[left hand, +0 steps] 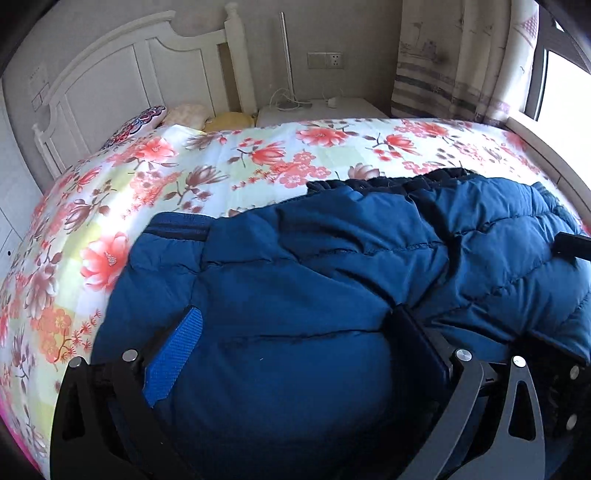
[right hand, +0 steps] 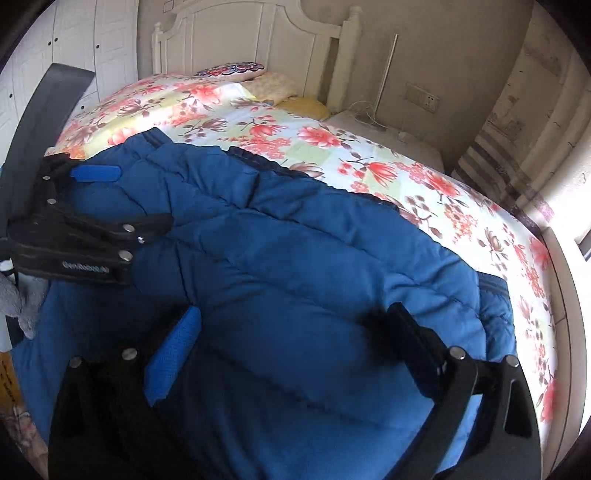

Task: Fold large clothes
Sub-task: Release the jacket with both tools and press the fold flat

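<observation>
Blue padded jacket (left hand: 295, 266) lies spread on the floral bedspread (left hand: 229, 166); left gripper (left hand: 295, 325) and right gripper (right hand: 291, 325) both stand spread above it, pinching nothing; pillows (right hand: 236, 72) by the headboard (right hand: 258, 33); nightstand (left hand: 321, 109) beside the bed.

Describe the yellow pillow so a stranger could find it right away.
Start at the white headboard of the bed with the floral sheet. Three cushions lie along its foot; the yellow pillow is the one nearest the white bedside table. Unlike the patterned and cream ones, it is plain yellow.
</observation>
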Demonstrator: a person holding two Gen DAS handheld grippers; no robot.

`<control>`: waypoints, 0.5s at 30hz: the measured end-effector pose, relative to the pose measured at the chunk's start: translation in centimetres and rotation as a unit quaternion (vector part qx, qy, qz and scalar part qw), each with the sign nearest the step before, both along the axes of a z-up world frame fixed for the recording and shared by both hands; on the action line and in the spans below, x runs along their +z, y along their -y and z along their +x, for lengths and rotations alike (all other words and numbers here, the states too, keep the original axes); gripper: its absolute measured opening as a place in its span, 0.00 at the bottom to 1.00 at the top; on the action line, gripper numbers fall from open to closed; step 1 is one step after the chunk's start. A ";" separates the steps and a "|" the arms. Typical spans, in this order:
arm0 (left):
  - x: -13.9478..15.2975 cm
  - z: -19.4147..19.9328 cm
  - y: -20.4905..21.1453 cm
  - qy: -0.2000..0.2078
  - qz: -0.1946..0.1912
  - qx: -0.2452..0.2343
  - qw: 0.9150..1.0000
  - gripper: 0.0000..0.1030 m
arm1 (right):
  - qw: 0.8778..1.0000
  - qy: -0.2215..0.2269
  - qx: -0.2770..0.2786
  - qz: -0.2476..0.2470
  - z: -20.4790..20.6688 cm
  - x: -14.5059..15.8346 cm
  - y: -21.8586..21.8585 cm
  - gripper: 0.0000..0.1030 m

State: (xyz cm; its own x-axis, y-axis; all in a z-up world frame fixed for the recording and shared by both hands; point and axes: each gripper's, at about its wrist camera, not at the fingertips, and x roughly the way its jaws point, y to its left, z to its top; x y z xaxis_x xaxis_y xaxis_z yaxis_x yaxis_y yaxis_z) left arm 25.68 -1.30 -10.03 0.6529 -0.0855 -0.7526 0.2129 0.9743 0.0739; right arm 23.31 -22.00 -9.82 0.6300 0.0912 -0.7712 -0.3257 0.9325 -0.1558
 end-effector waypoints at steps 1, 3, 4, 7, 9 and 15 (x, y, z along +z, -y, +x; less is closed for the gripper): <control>0.7 -0.6 -0.7 0.013 -0.002 0.011 1.000 0.96 | 1.000 0.009 -0.011 0.002 -0.5 0.4 1.1 0.96; 2.0 -1.6 -3.0 0.034 -0.013 0.034 0.999 0.96 | 0.999 0.016 -0.035 0.032 -1.4 1.0 4.0 0.96; 2.3 -1.8 -4.4 0.037 -0.013 0.049 0.998 0.96 | 0.998 0.016 -0.049 0.044 -1.7 1.1 5.4 0.96; 0.7 -0.8 -8.2 -0.005 -0.027 0.084 0.996 0.96 | 0.988 0.013 -0.121 0.092 -2.2 0.7 11.2 0.96; -0.6 -0.2 -10.0 -0.033 -0.085 0.085 0.992 0.96 | 0.981 0.002 -0.145 0.127 -2.1 0.0 13.4 0.96; 1.0 -1.7 -8.6 0.018 -0.025 0.115 0.993 0.95 | 0.985 0.030 -0.140 0.097 -3.4 0.9 11.8 0.96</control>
State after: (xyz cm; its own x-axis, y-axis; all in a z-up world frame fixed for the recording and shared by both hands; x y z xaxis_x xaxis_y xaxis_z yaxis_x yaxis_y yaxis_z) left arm 23.99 7.30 -9.04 0.6866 0.0321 -0.7264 -0.0179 0.9995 0.0272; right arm 19.94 -33.80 -8.89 0.6953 0.0494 -0.7170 -0.0476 0.9986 0.0227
